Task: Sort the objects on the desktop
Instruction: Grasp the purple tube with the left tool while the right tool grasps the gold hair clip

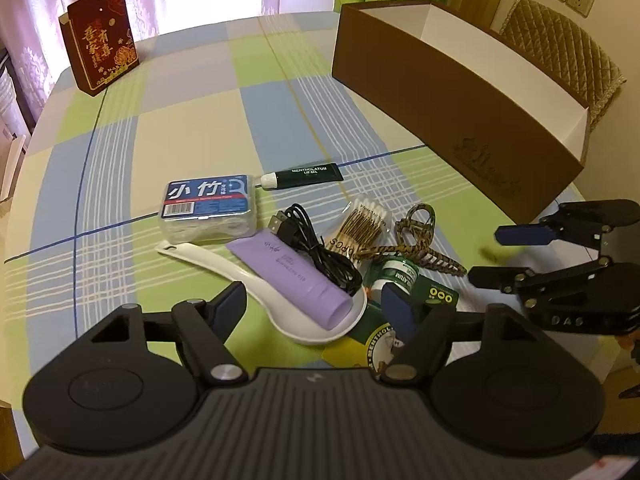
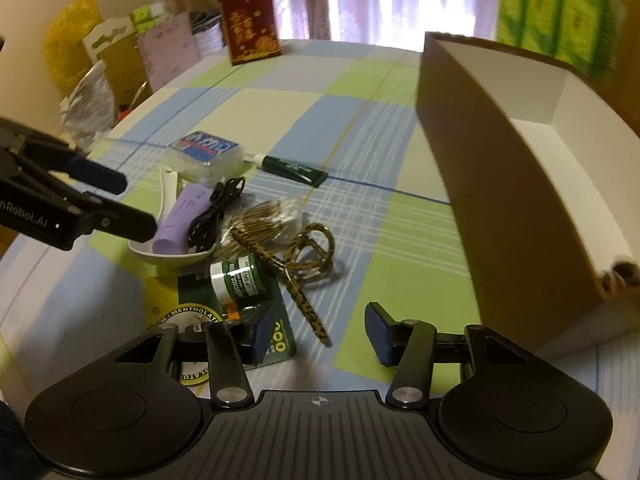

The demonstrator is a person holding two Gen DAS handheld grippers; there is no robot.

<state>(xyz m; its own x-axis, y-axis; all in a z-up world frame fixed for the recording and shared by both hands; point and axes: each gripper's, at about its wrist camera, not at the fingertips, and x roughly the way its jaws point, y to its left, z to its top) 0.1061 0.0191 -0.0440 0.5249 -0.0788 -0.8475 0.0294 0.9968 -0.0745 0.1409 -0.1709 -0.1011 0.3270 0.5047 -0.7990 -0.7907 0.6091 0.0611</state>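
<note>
- Left wrist view: left gripper spread wide, nothing between the fingers, low over the near end of the pile on the table
- White spoon lies between the fingers, handle running far-left; purple tube rests across its bowl
- Black cable bunched on the tube's right side
- Swabs in a clear bag just right of the cable; leopard clip right of the swabs
- Green jar on its printed card, close against the right finger
- Floss box far-left of the pile; lip gel just beyond it, to the right
- Brown box, white inside, stands far right, apart from the pile
- Red box upright at the far-left table edge
- Right gripper at the right edge, jaws parted, empty
- Right wrist view: right gripper wide apart, holding nothing, above bare cloth near the clip
- Its left finger overlaps the card; jar just beyond
- Spoon, tube, cable, swabs clustered left of centre
- Floss box and lip gel farther off
- Brown box fills the right side; interior only partly visible
- Red box at the far edge
- Left gripper enters from the left, jaws apart, empty, over the spoon
</note>
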